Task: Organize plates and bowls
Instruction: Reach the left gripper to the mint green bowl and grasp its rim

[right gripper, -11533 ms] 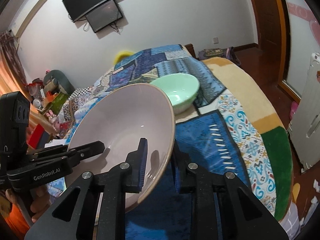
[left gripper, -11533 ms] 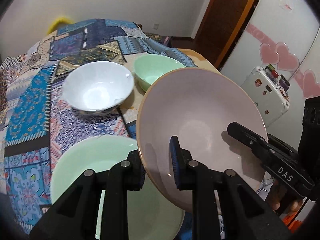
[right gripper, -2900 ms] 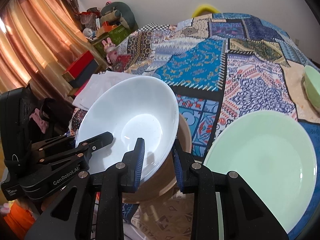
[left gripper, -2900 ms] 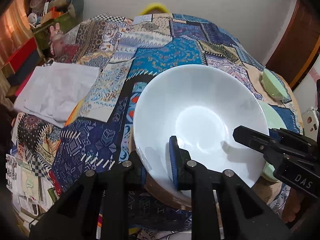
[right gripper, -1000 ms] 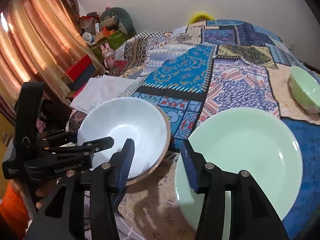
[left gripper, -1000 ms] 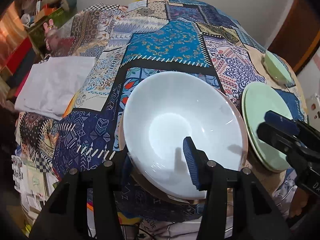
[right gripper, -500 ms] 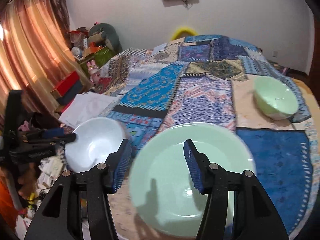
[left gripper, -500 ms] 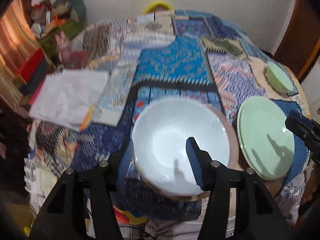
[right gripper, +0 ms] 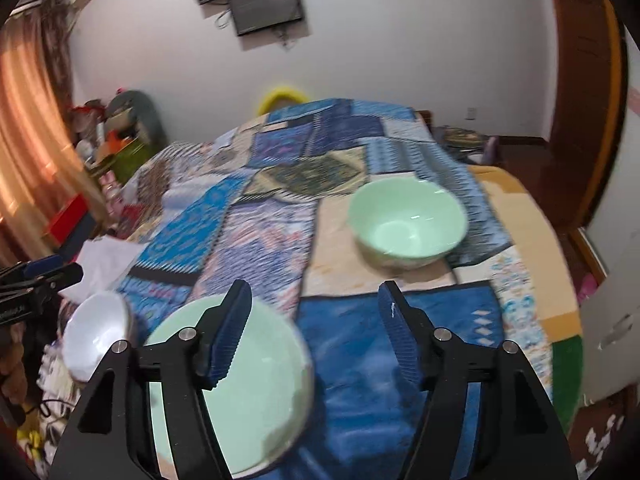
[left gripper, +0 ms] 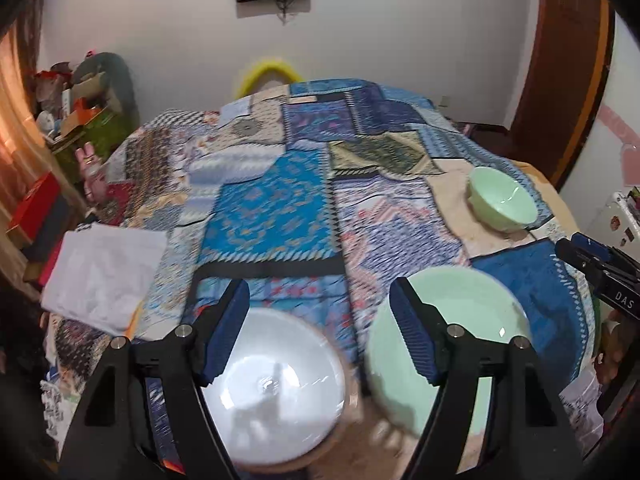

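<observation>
A white bowl (left gripper: 276, 392) sits nested in a brown-rimmed pink bowl (left gripper: 344, 424) near the front edge of a patchwork-covered bed. A pale green plate (left gripper: 472, 320) lies to its right. A pale green bowl (left gripper: 502, 200) stands farther back on the right. My left gripper (left gripper: 320, 332) is open and empty above the white bowl and plate. My right gripper (right gripper: 314, 332) is open and empty, above the green plate (right gripper: 248, 384), with the green bowl (right gripper: 408, 224) ahead and the white bowl (right gripper: 94, 340) at far left.
A white folded cloth (left gripper: 104, 272) lies on the bed's left side. Boxes and toys (left gripper: 68, 120) crowd the left wall by an orange curtain. A brown door (left gripper: 568, 60) and a white appliance (left gripper: 620, 220) stand to the right. The other gripper (left gripper: 600, 272) shows at right.
Both grippers let go of the white bowl, now nested in the pink bowl, then opened wide and pulled back and up. The right gripper swung toward the green plate and bowl.
</observation>
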### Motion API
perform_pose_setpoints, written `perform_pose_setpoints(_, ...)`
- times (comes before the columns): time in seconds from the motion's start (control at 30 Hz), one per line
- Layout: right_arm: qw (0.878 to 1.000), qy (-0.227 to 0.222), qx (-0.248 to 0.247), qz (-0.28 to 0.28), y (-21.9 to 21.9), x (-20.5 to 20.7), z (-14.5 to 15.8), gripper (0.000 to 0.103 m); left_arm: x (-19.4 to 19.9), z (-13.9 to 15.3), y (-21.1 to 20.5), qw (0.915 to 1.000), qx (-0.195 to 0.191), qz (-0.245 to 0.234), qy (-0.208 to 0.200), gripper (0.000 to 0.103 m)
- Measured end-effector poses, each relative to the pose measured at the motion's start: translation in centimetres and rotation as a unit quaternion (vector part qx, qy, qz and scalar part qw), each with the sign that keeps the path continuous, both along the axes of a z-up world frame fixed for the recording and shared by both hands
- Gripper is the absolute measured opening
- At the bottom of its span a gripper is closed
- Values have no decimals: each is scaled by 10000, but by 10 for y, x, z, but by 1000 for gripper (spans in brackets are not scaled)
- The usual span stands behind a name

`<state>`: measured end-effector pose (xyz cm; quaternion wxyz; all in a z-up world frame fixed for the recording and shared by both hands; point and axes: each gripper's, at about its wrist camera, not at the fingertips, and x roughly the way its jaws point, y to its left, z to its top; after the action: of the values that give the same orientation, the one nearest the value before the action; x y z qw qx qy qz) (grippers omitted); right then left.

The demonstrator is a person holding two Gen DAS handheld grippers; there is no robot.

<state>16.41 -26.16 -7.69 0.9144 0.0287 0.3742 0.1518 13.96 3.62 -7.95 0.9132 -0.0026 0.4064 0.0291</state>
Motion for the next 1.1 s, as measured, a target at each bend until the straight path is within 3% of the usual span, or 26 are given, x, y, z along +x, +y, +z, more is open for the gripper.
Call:
perform_pose_setpoints(0.17,9997,45,-64,-248,-22,24,-8,64,33,-7,-34,9994,-141,-309,114,73)
perform_pose_setpoints(0.3,9989,174,-134,-408,-36,46,-18,65,65,-16,-68,9983,4,-582,98,75)
perform_pose_setpoints(0.67,9943,752,187,-726,-65,106,-56,65,135,-56,-124,9910,-11,-1202,586,77)
perform_pose_setpoints(0.8,9923,945,314,-731,-72,118,-67,45,149,-66,-139,9898,161,-1269,629,77)
perform_pose_setpoints(1.0,9903,1163,306,-698,-78,133,-78,31,172,-76,-149,9902,174,-1200,688,77)
perform_pose_setpoints(1.1,9889,1296,311,-649,-79,140,-84,29,181,-78,-152,9904,113,-1187,705,77)
